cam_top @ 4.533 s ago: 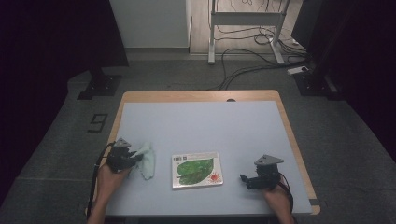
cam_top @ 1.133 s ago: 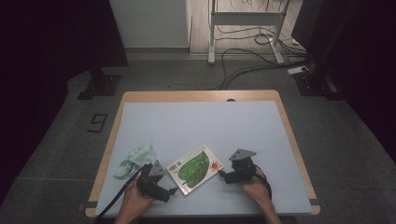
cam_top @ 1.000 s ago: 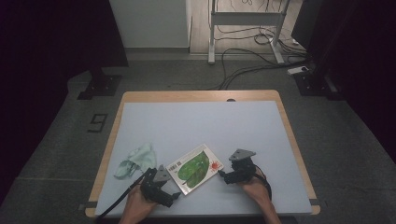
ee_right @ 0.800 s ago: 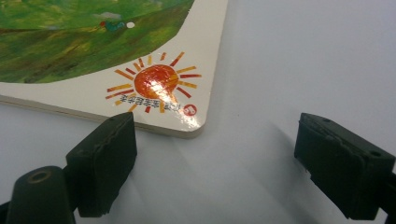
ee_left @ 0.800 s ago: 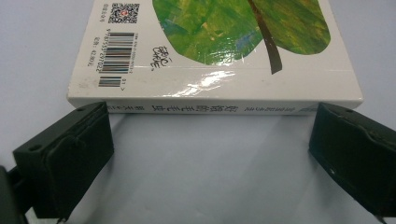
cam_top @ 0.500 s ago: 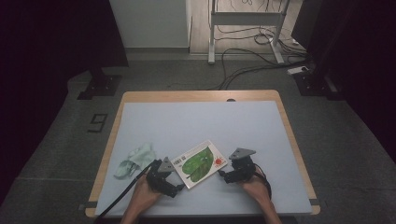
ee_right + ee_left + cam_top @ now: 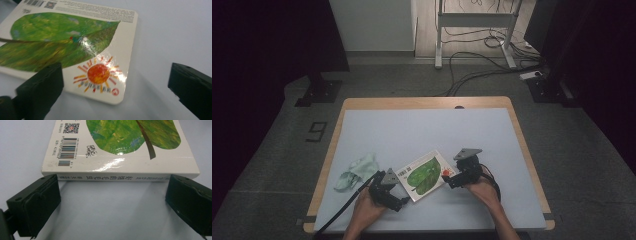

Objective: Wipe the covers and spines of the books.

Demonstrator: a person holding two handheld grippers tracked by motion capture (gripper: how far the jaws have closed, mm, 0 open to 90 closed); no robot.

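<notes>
Board book with the glossy green leaf cover [image 7: 422, 175] lies flat at the near middle of my pale blue table [image 7: 422, 130]. Left gripper [image 7: 398, 202] gapes at its spine; right gripper [image 7: 451, 180], jaws just opened, clasps nothing.

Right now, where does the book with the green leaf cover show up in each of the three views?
High view: the book lies near the table's front edge, between the two grippers.
Left gripper view: its spine and barcode corner cross the upper half, just beyond the open jaws.
Right gripper view: it lies upper left.
Shared landmark: the green leaf.
</notes>
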